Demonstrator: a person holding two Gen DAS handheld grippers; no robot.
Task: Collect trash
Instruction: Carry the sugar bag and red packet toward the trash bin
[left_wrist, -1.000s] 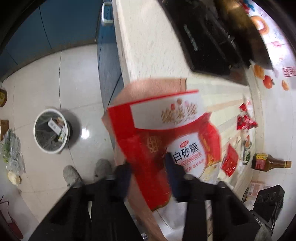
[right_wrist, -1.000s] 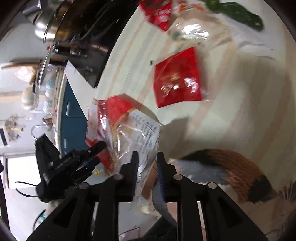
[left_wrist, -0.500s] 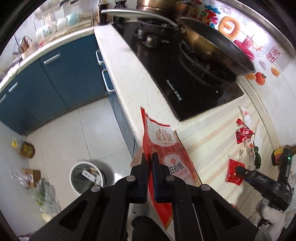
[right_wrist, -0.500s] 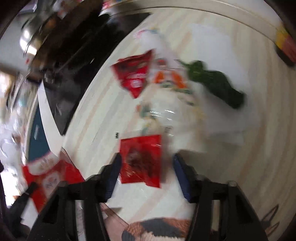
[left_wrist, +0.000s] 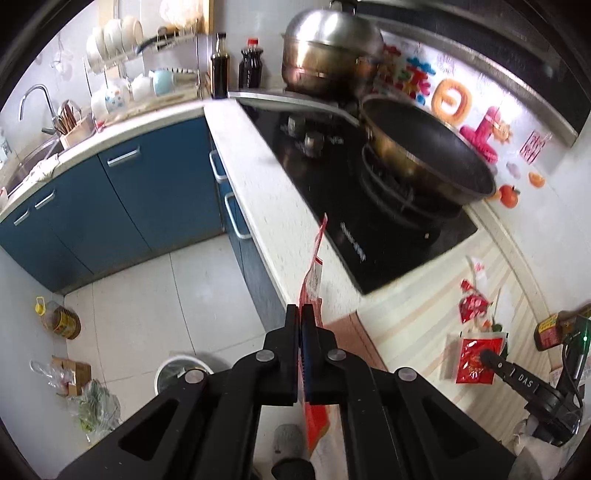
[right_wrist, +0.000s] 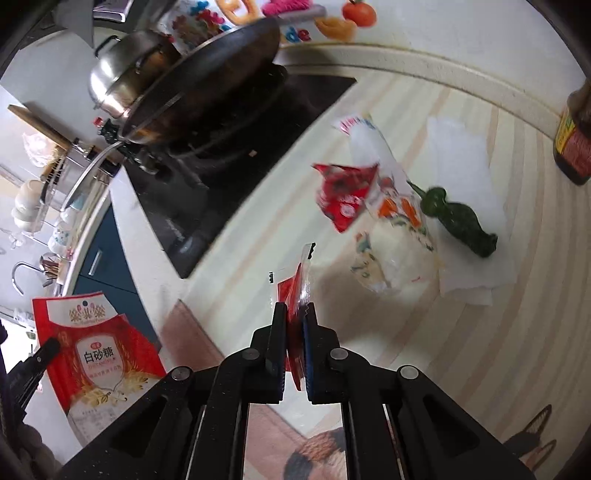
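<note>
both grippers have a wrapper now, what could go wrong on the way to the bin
1. The left gripper pinches the sugar bag only near one edge, so the long bag may slip or swing before reaching the bin on the floor.
2. The right gripper holds the small red packet by a thin edge; it could drop back onto the counter.
3. The wok sits close by, so a wide swing might clip it.
</note>
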